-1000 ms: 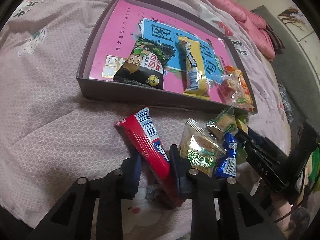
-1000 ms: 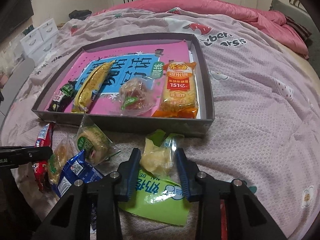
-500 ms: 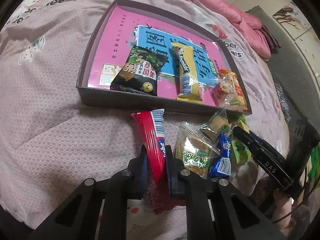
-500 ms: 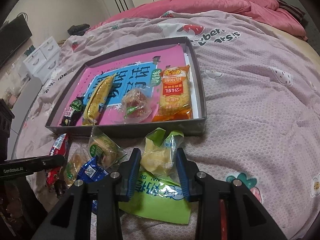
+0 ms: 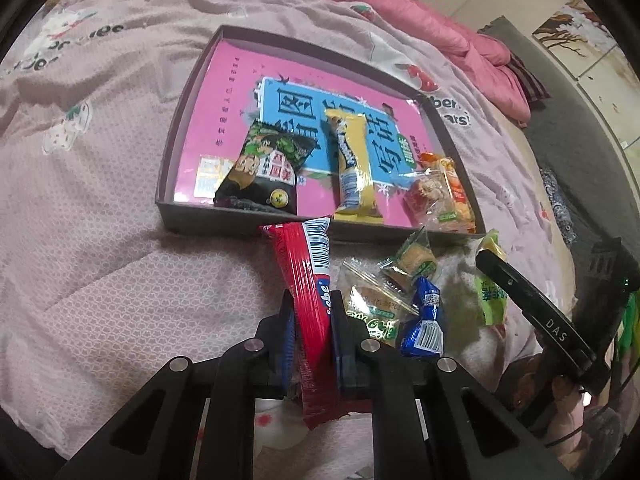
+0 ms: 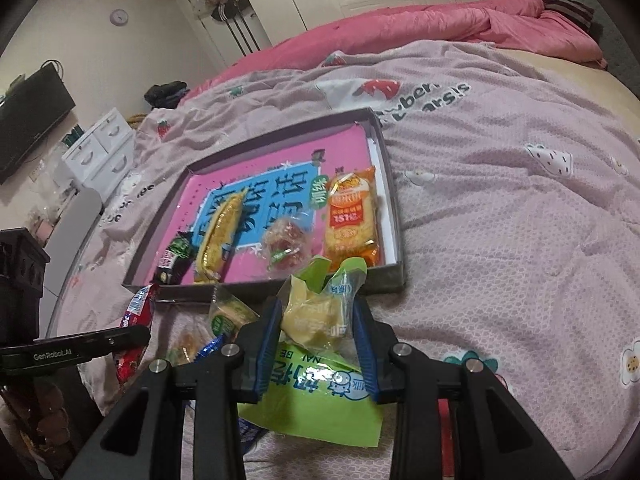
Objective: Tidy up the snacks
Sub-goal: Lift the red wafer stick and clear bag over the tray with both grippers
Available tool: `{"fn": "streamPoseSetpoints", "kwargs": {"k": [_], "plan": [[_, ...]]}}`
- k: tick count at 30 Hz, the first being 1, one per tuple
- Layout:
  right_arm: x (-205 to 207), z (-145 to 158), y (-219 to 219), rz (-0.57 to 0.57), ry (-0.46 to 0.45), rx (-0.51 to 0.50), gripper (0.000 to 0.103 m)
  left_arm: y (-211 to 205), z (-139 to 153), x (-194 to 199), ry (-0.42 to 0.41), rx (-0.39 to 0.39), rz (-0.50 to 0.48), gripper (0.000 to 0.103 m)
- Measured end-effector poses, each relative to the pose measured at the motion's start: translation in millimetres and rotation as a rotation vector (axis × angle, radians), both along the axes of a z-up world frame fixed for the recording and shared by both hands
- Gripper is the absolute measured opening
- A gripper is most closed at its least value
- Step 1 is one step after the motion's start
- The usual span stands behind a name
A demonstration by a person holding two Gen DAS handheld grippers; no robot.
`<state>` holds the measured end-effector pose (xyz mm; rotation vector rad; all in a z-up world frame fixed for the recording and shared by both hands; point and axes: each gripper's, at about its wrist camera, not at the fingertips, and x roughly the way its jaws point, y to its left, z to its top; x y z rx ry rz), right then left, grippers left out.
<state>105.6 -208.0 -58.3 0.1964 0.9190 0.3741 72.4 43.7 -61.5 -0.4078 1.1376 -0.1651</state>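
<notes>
Left wrist view, lower centre: the left gripper (image 5: pixel 311 334) is clenched on a long red wafer bar (image 5: pixel 308 292), its fingers (image 5: pixel 286 332) pinching the wrapper near mid-length; the barcoded end points up the frame toward the near wall of the gray tray (image 5: pixel 240 226).

Right wrist view, lower centre: the right gripper (image 6: pixel 316 340) is clenched on a crumpled yellow-green snack pouch (image 6: pixel 316 312), which sits above a flat green milk-candy packet (image 6: pixel 316 396) lying on the pink bedspread (image 6: pixel 500 240).

The tray, centre of both views, already contains a black seaweed-snack packet (image 5: pixel 266 168), a yellow bar (image 5: pixel 352 172), a clear-wrapped red sweet (image 6: pixel 286 248) and an orange cracker pack (image 6: pixel 351 216).

Loose items between the grippers, on the bedspread just outside the tray: two clear-wrapped biscuits (image 5: pixel 370 300) and a blue foil candy (image 5: pixel 424 324).

Handling, judged: both held items appear light. The bar's film looks slick and its contents probably brittle, so a mid-length pinch across the narrow width suits it. The pouch is soft and puffy; grip its bulk, not the thin sealed edge, with modest force to avoid crushing.
</notes>
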Motion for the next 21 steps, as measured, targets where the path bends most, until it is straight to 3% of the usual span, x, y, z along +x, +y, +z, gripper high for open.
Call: {"fn": "streamPoseSetpoints", "kwargs": {"k": [21], "plan": [[-3,27,0,0.009,-0.122,0.051,0.036,-3,36,0,-0.135,0.051,-0.002,0.015]]}}
